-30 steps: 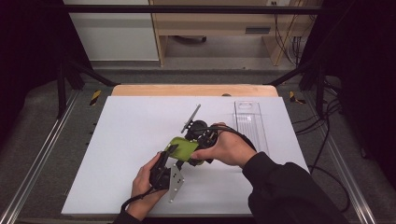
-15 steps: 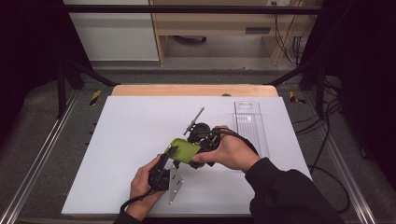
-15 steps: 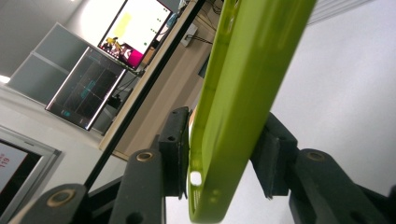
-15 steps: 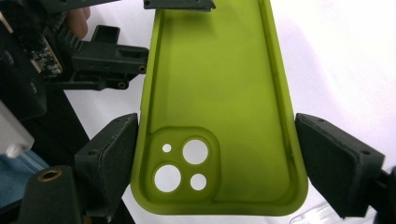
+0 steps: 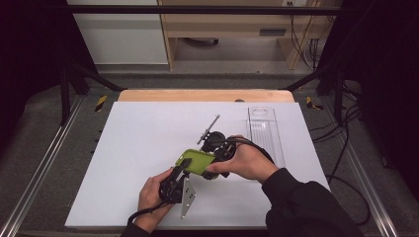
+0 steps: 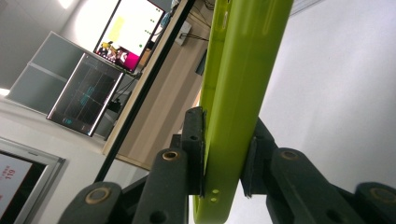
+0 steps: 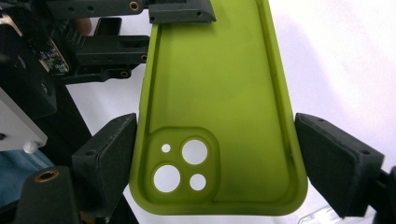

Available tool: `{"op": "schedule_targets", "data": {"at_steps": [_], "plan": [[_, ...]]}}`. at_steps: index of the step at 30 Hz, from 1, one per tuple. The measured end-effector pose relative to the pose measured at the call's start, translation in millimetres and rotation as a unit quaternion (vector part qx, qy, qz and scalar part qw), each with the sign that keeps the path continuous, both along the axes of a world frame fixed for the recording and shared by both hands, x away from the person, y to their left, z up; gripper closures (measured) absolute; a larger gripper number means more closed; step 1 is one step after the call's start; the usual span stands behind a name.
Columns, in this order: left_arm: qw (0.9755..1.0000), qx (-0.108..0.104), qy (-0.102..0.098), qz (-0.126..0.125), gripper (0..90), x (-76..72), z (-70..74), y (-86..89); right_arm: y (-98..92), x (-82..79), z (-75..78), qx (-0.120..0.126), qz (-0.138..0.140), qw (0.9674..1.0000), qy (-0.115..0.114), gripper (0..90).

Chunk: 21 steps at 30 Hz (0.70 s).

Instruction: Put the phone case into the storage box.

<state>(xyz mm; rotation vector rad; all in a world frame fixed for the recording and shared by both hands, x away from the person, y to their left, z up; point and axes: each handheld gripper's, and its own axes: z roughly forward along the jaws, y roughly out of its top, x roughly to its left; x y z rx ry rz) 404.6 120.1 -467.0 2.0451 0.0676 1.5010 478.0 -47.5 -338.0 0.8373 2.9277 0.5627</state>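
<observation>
**Green phone case [image 5: 196,161] held at both ends above the desk [image 5: 128,143]**

The green phone case sits lifted off the white desk, near its front middle, bridging the two tools. On the left, the left tongs [image 6: 224,158] have just been closing with the case's thin wall between them; in the left gripper view both pads now press its faces, so they grip it edge-on at the end with the small port holes. On the right, the right tongs [image 7: 215,154] clamp the case across its width at the camera-cutout end, hollow side facing that camera. Farther right, a clear tray [image 5: 264,131] lies flat on the desk, apart from everything.

This looks like a hand-over or a two-handed steadying. To do it well, keep both hands still until the left pads sit square. The soft wall may flex, so squeeze gently and release one side only once the other clearly bears the weight.
</observation>
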Motion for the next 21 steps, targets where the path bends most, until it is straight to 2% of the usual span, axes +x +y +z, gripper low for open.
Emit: {"op": "schedule_targets", "data": {"at_steps": [8,13,16,21], "plan": [[1.0000,0.002,0.006,0.000,76.2,-0.1,-1.3,1.0,0.8,1.8,1.9,0.015,-0.001,0.9999,0.001,15.9],[0.9998,-0.011,0.019,-0.002,76.6,0.3,0.1,1.5,2.2,0.0,5.4,0.021,0.008,0.9997,-0.012,15.3],[0.9995,-0.022,0.022,-0.001,76.6,0.5,1.3,2.2,1.3,-0.7,7.9,0.034,0.010,0.9992,-0.020,12.5],[0.9995,-0.022,0.024,0.004,76.6,1.0,2.0,3.4,0.1,-3.2,13.0,0.044,0.009,0.9984,-0.035,10.9]]}}
